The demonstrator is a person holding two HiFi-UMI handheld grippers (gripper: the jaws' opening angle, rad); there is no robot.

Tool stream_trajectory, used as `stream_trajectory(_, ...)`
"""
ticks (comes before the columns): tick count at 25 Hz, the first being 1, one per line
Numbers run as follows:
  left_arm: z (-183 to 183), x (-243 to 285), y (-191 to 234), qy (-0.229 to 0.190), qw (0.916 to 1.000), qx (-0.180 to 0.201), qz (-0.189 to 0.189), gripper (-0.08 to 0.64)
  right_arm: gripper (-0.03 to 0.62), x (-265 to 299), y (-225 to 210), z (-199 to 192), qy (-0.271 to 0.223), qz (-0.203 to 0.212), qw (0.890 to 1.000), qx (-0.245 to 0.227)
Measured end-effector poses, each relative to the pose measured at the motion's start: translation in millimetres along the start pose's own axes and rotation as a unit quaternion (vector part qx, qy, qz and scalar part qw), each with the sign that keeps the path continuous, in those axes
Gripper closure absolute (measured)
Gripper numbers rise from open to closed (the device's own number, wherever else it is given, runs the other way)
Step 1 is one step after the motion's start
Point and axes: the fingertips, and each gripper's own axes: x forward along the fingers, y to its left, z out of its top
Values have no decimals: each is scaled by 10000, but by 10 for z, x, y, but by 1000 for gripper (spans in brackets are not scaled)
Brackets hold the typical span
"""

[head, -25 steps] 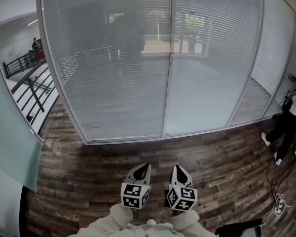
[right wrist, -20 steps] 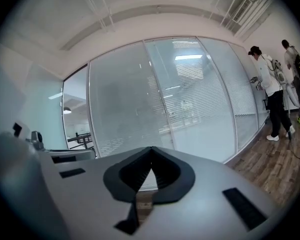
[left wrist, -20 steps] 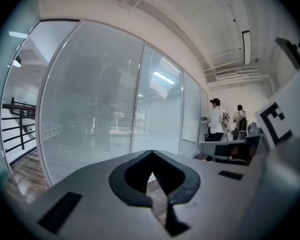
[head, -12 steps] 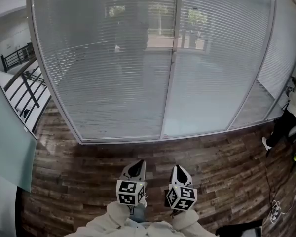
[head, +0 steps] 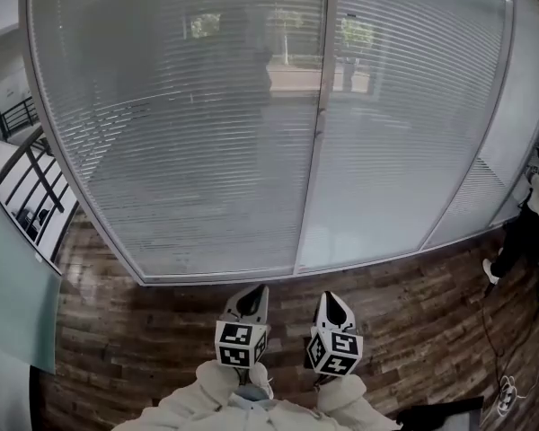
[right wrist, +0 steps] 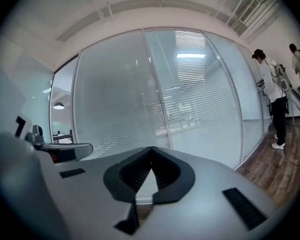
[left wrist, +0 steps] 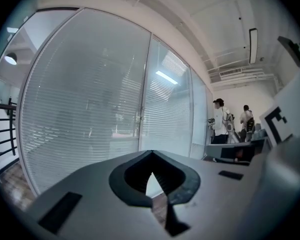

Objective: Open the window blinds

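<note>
My left hand-held gripper (head: 254, 293) and right hand-held gripper (head: 331, 300) are clenched, empty; seeing no cord, I may jab the blinds (head: 189, 133).

Head view downward, gripper views toward blinds (head: 189, 133)

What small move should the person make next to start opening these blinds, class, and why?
Probably move closer and lift both toward the blinds: they hang fully lowered, a strip of wooden floor lies between them and the left gripper and right gripper, both shut and empty.
</note>
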Motion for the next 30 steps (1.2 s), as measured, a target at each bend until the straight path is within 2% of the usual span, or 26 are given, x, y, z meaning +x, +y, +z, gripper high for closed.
stream_trajectory(11,412,1269,897,-37,10000,-26,19,558,580,1622,100,462,-125,103,9999,-45)
stream_trajectory(20,415,1799,1156,66,9997,-210,-70,558,580,2230,-36,469,70,-39,9999,-72)
stream_trajectory(25,328,2116,1376,257,9991,-331,116,559,580,2630,-134,482,186,7,9998,20)
stream_trajectory(30,438,2501,1599,213,9989,-294,312,558,580,3135,-168,582,188,201,9996,30)
